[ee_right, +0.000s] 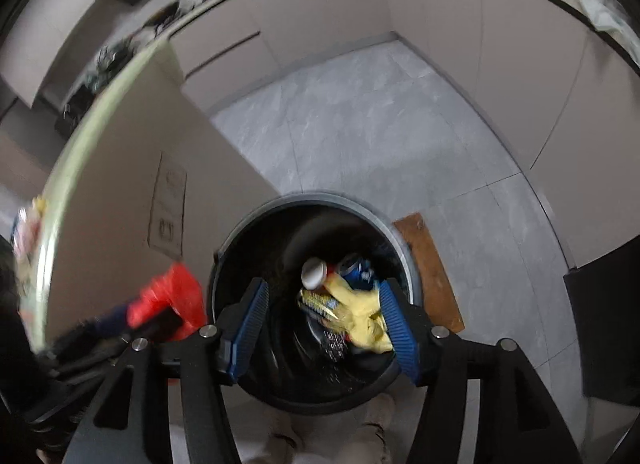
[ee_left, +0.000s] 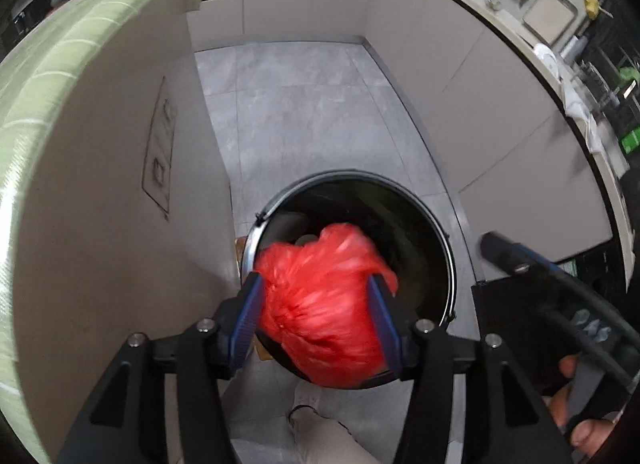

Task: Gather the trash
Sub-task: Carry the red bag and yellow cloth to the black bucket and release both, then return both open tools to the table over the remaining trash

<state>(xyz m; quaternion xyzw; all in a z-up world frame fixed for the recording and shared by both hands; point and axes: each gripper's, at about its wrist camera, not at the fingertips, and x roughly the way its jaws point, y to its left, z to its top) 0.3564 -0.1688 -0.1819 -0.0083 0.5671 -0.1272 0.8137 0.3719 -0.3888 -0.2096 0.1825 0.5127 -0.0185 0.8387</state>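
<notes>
The left gripper (ee_left: 316, 324) points down over a round black metal-rimmed trash bin (ee_left: 450, 260), a crumpled red plastic bag (ee_left: 320, 304) between its parted blue pads; whether they still press it I cannot tell; the right gripper (ee_right: 324, 324) stands apart, a crumpled yellow wrapper (ee_right: 360, 316) against its right pad (ee_right: 398, 328), a silver can (ee_right: 314, 273) just beyond, inside the bin.

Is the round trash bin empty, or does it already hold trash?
Not empty. In the right wrist view, the trash bin holds a drink can and a yellow wrapper.
</notes>
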